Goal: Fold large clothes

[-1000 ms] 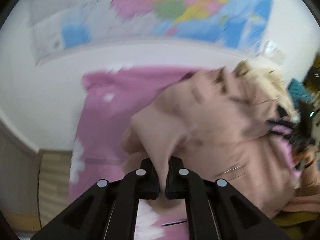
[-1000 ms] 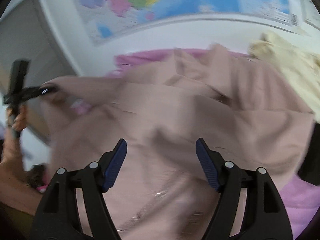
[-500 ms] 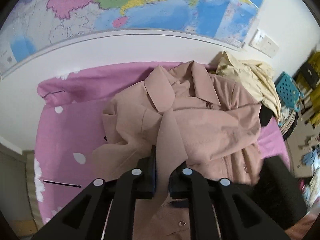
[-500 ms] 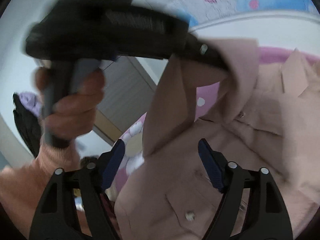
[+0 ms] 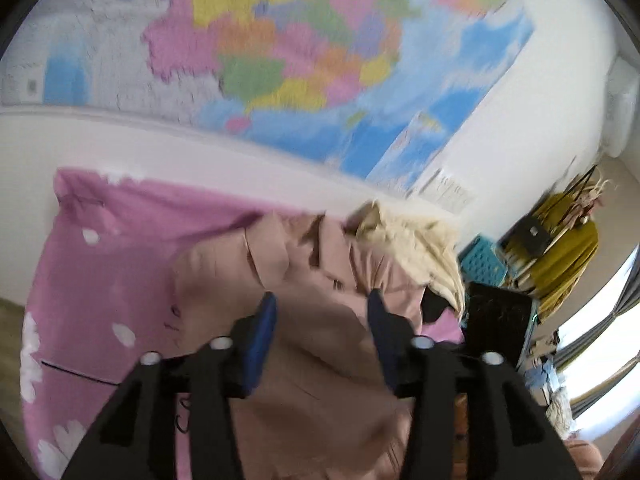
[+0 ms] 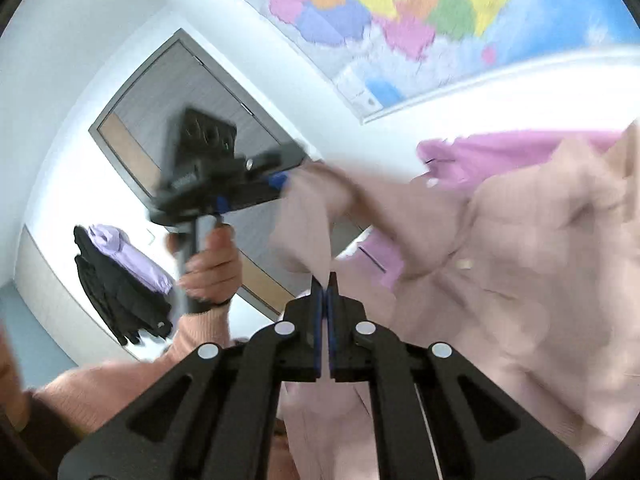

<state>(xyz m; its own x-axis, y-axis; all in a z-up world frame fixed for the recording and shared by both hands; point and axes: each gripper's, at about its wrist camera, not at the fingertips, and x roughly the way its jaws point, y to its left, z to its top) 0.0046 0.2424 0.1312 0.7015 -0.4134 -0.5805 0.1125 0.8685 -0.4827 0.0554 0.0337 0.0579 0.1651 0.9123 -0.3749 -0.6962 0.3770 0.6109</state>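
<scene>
Beige shirt [image 5: 320, 344] now lifted off pink sheet [image 5: 108, 280], cream garment [image 5: 412, 252] beside

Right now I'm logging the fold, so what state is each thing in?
Left gripper: jaws have just been opening, nothing pinched.
Right gripper: just closed, shut on the shirt.
Shirt: crumpled on the sheet, one edge lifted.
Cream garment: heaped beside the shirt.
Sheet: spread flat.
Door: closed.

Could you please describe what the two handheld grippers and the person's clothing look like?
Both the left gripper and right gripper are black, angular frames with silver rivets and blue-lined jaws. The left one has a grey handle, and the person's sleeve is pink knit.
</scene>
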